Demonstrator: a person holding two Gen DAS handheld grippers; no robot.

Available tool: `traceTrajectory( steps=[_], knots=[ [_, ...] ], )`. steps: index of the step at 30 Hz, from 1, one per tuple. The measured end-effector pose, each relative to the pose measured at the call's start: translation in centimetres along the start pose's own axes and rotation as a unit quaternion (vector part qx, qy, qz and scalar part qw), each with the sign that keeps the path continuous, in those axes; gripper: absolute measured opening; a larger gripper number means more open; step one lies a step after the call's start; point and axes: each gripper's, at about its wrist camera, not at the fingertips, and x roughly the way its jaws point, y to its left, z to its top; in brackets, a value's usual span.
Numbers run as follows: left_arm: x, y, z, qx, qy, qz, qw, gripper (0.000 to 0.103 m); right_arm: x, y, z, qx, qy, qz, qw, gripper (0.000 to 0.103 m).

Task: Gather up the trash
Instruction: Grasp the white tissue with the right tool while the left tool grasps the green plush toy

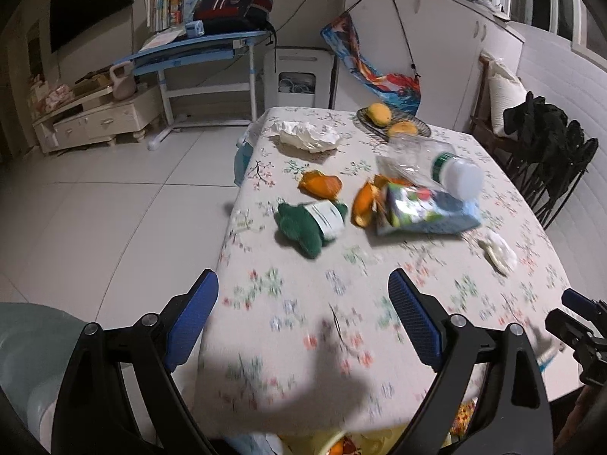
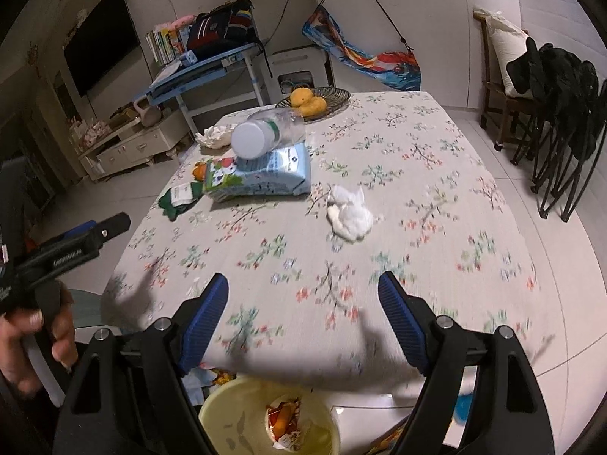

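Note:
Trash lies across the floral tablecloth [image 1: 303, 326]. It includes orange peels [image 1: 320, 184], a clear plastic bottle [image 1: 436, 167] resting on a blue wipes pack [image 1: 428, 208], and a crumpled tissue [image 1: 309, 136] at the far end. Another tissue [image 2: 349, 212] lies mid-table. A green fabric item with a white label [image 1: 311, 223] sits left of the peels. My left gripper [image 1: 303, 303] hangs open and empty over the table's near left corner. My right gripper [image 2: 303, 303] is also open and empty, above the near edge, short of the mid-table tissue.
A yellow bin [image 2: 242, 385] holding a wrapper [image 2: 282, 417] stands below the table's near edge. A plate of mangoes [image 2: 315, 100] sits at the far end. A hand [image 2: 34, 326] holds the left gripper [image 2: 102, 227]. Chairs with dark clothes [image 2: 561, 87] stand to the right.

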Motion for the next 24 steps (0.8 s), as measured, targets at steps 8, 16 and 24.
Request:
traceTrajectory(
  steps=[8,16,24],
  knots=[
    [5.2,-0.3,3.0,0.043,0.028,-0.002,0.9987,0.088,3.0,-1.1,2.5,-0.001,0.012,-0.009,1.0,0.078],
    [8.5,-1.0,4.2,0.088,0.042,-0.018,0.9951,0.088,4.8,-1.5,3.0,0.002,0.03,-0.016,0.999,0.078],
    [10.3,-1.8,4.6,0.11,0.057,-0.036,0.9917,0.088,5.9,-1.7,3.0,0.004,0.04,-0.019,0.999,0.078]
  ],
)
